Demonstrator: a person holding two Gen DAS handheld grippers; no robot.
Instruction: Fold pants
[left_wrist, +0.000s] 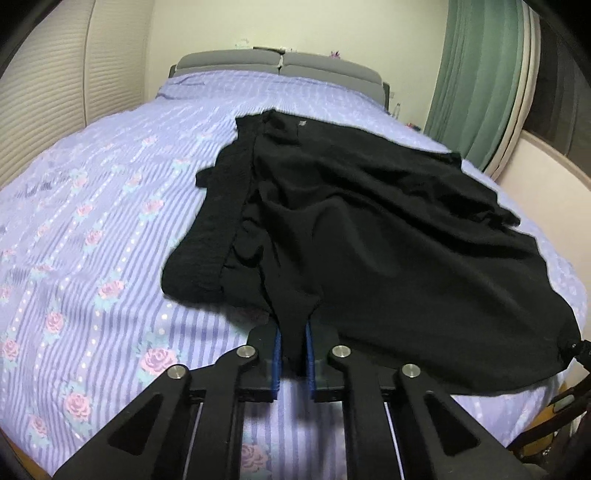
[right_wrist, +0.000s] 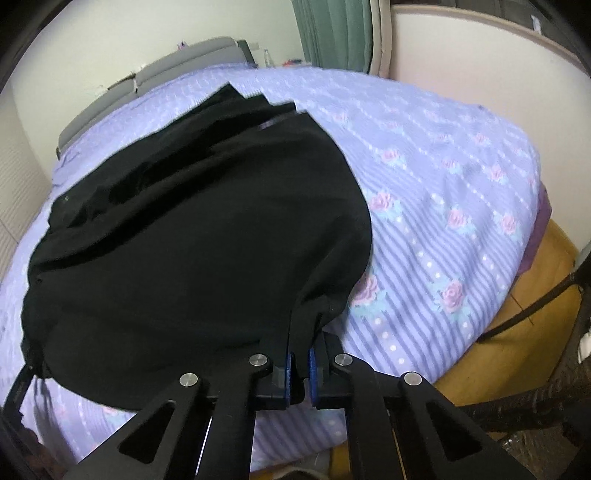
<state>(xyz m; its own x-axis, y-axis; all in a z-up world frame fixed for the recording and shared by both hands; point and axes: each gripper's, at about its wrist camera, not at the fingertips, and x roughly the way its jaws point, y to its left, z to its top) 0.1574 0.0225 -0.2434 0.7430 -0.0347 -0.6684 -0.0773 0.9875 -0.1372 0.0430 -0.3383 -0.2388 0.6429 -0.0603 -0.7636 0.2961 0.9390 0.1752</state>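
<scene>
I see the black pants (left_wrist: 369, 221) lying on a big bed (left_wrist: 92, 221) with a purple striped cover and pink roses on it. The pants are spread out wide and a bit wrinkly, and they reach from the near edge of the bed up toward the grey headboard (left_wrist: 280, 64).

My left gripper (left_wrist: 294, 354) is squeezed tight on a corner of the pants at the near edge. A pinch of black cloth sits between the two blue pads.

My right gripper (right_wrist: 300, 363) is also squeezed tight on the pants, at another spot on the near edge. The cloth is pulled up into a little fold between its pads.

In the left wrist view, I can see a bit of the other gripper far off at the right side, touching the same hem.

A green curtain (left_wrist: 480, 81) hangs by the wall past the bed.
</scene>
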